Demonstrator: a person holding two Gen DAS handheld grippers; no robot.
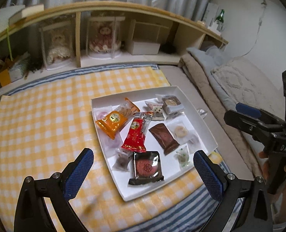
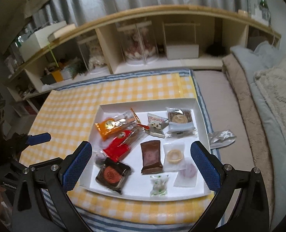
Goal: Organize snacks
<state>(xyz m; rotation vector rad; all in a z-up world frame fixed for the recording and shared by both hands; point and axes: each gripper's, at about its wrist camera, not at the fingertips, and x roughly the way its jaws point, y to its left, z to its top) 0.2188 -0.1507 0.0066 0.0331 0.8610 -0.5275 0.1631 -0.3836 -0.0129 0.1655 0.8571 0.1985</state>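
A shallow white box holds several wrapped snacks on a yellow checked cloth. Inside lie an orange packet, a red packet, a brown packet, a round red cake in dark wrap and a small green-white sweet. My left gripper hovers open over the box's near corner, holding nothing. My right gripper is open above the box's front half, also holding nothing. A silver wrapper lies outside the box, to its right.
A low wooden shelf with boxed dolls runs along the back. Folded blankets and a pillow are piled at the right. A striped sheet shows under the cloth. The right gripper's body stands right of the box.
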